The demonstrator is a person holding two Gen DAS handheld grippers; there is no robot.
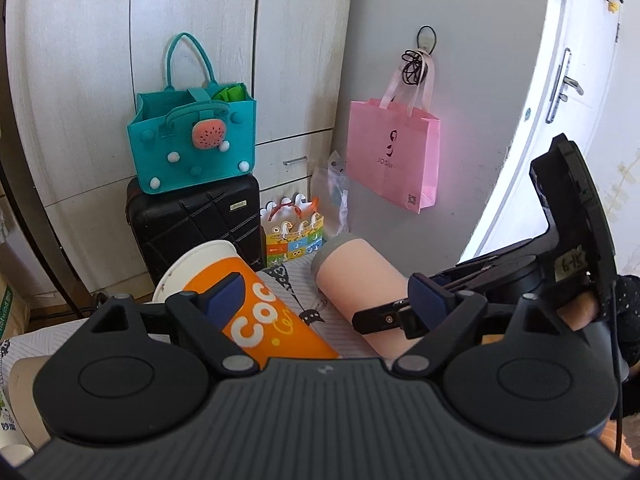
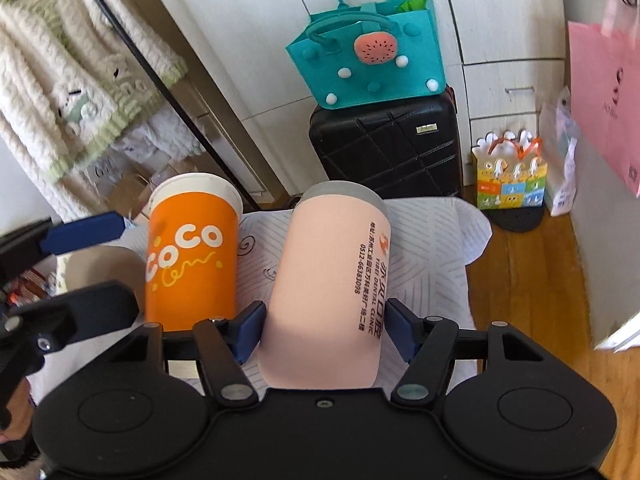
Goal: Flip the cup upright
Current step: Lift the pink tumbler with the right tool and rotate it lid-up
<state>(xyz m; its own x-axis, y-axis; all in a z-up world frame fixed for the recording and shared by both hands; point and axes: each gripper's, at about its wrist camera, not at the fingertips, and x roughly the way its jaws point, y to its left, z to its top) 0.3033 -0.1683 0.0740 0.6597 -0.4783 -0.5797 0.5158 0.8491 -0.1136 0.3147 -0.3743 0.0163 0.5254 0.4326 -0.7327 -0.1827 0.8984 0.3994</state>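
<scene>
An orange "CoCo" paper cup [image 1: 256, 312] [image 2: 188, 256] lies on its side on a white patterned cloth [image 2: 432, 264], its white rim pointing away. A pale pink cup [image 2: 332, 280] [image 1: 360, 280] with a grey rim lies on its side to its right. My left gripper [image 1: 326, 300] is open, its left finger resting against the orange cup. My right gripper [image 2: 326, 328] is open with its blue pads on either side of the pink cup's base, small gaps showing. The right gripper also shows in the left wrist view [image 1: 432, 304].
A black suitcase [image 2: 388, 148] with a teal felt bag [image 2: 368, 52] on top stands behind the table. A pink paper bag [image 1: 394, 152] hangs on the grey wall. A colourful gift bag [image 2: 510, 176] sits on the wooden floor. A beige object [image 1: 24, 396] lies at left.
</scene>
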